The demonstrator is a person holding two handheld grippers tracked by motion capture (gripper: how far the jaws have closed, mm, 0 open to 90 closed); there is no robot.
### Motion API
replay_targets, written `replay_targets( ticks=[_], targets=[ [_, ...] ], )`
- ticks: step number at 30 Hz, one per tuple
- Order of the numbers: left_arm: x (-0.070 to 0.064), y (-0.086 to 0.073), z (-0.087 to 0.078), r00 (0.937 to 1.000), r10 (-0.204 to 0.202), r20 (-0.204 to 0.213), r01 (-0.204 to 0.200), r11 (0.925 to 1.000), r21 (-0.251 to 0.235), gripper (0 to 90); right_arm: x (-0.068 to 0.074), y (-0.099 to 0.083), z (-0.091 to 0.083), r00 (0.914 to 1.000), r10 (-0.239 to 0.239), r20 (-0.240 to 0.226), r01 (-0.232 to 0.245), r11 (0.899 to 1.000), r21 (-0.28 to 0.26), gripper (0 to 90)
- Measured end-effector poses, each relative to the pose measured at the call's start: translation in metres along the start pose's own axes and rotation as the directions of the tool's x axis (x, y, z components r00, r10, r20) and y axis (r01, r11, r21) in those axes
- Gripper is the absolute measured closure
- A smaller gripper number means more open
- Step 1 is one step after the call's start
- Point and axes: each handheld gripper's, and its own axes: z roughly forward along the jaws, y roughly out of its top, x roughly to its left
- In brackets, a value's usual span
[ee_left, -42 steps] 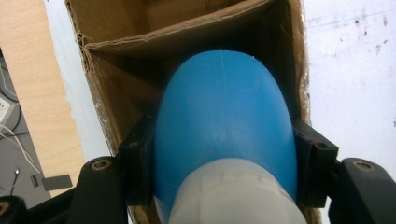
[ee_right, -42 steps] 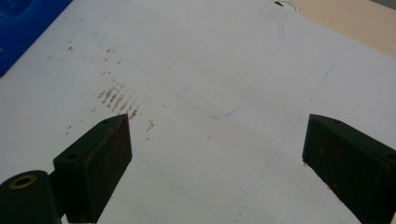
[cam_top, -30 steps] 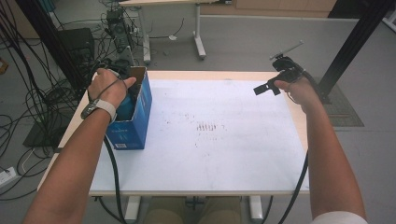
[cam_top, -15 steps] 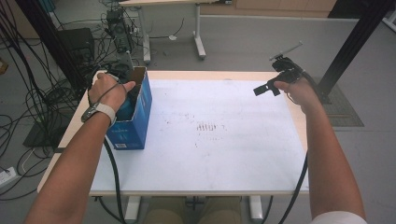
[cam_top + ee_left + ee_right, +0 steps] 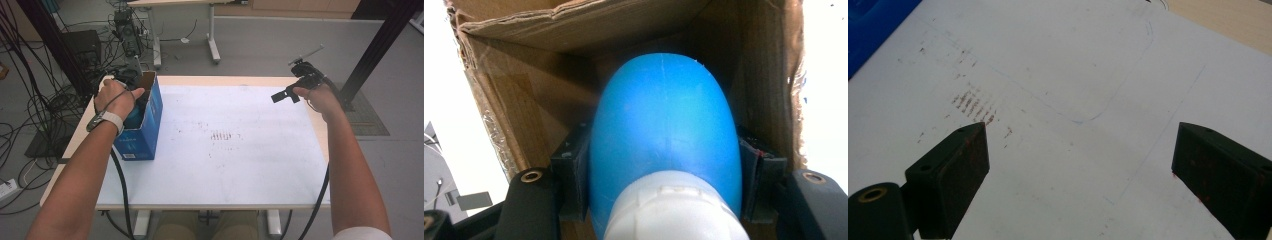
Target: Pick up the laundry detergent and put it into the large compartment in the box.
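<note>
A blue cardboard box (image 5: 142, 135) stands open-topped at the table's left edge. My left gripper (image 5: 664, 165) reaches into it, shut on a blue bottle (image 5: 664, 120) with a white cap (image 5: 674, 215); its black pads press both sides of the bottle. Brown cardboard walls (image 5: 524, 100) surround the bottle. In the high view the person's left hand (image 5: 115, 97) covers the box opening and hides that gripper. My right gripper (image 5: 280, 96) hovers over the table's far right, open, with nothing between its fingers (image 5: 955, 165) above the white sheet (image 5: 1073, 75).
A white sheet (image 5: 225, 165) covers the table, with brown smudges (image 5: 220, 136) near its middle. Cables and equipment (image 5: 125, 30) crowd the floor at the left. A black post (image 5: 375, 50) rises beyond the right edge. The box's blue corner (image 5: 873, 25) shows in the right gripper view.
My left hand has edged slightly toward me at the box opening. The right gripper has not moved.
</note>
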Motion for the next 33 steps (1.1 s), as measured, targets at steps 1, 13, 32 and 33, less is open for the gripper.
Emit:
replay_targets(
  ticks=[1, 13, 32, 33],
  targets=[
    [0.0001, -0.0001, 0.0, 1.0, 0.0, 0.0, 0.0, 1.0, 0.0, 37.3, 0.0, -0.0002, -0.0002, 1.0, -0.001, 0.001, 0.001, 1.0, 0.0, 8.1],
    [0.0012, -0.0018, 0.0004, 1.0, 0.0, 0.004, 0.0, 1.0, -0.007, 37.3, -0.0005, -0.0028, -0.003, 1.0, 0.007, 0.003, -0.007, 1.0, -0.003, 8.1],
    [0.0015, -0.0035, 0.0007, 1.0, -0.001, 0.004, 0.001, 0.9999, -0.013, 37.2, -0.001, -0.0044, -0.0041, 1.0, 0.008, 0.003, -0.008, 1.0, -0.005, 8.2],
    [0.0013, -0.0036, 0.0007, 1.0, -0.001, 0.004, 0.001, 0.9999, -0.013, 37.2, -0.001, -0.0044, -0.0041, 1.0, 0.008, 0.003, -0.008, 1.0, -0.005, 8.2]
  ],
)
